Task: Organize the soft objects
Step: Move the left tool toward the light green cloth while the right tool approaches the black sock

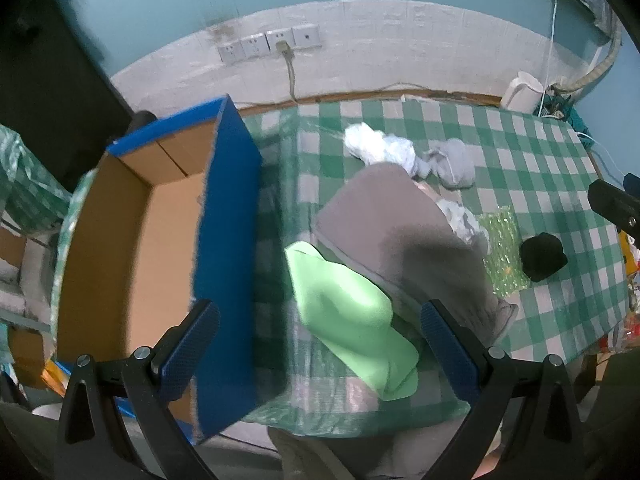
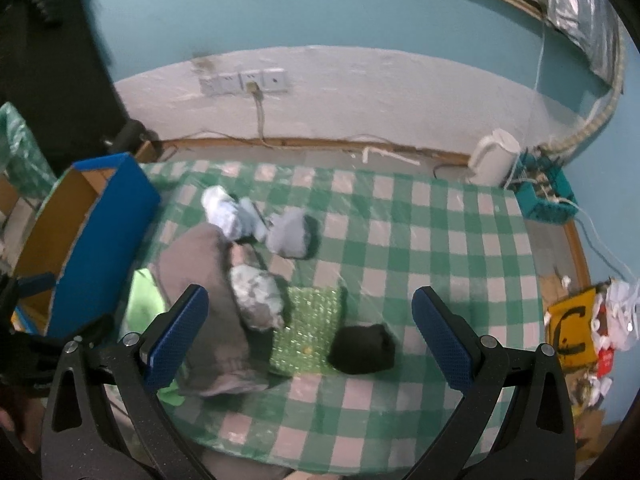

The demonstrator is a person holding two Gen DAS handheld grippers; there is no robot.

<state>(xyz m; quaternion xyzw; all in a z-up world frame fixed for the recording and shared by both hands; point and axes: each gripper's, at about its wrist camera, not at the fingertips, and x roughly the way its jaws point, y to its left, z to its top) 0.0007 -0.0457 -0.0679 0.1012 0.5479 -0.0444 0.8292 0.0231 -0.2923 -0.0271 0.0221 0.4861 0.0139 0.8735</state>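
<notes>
Both jaws apart, empty. Box interior (image 1: 132,248) left-only; yellow bag (image 2: 570,334) right-only.

Teal wall (image 2: 240,12), white lower band, sockets (image 2: 244,80); green-checked table (image 2: 440,240).

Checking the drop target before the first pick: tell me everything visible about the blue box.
The blue box is an open-topped cardboard carton: blue outside and along its rim, plain brown inside, with a seam visible on the far inner wall. Nothing shows inside it. It stands upright at the left end of the checked tablecloth, its long wall facing the light green cloth, a gap between them. In the left wrist view it is motion-blurred.
</notes>
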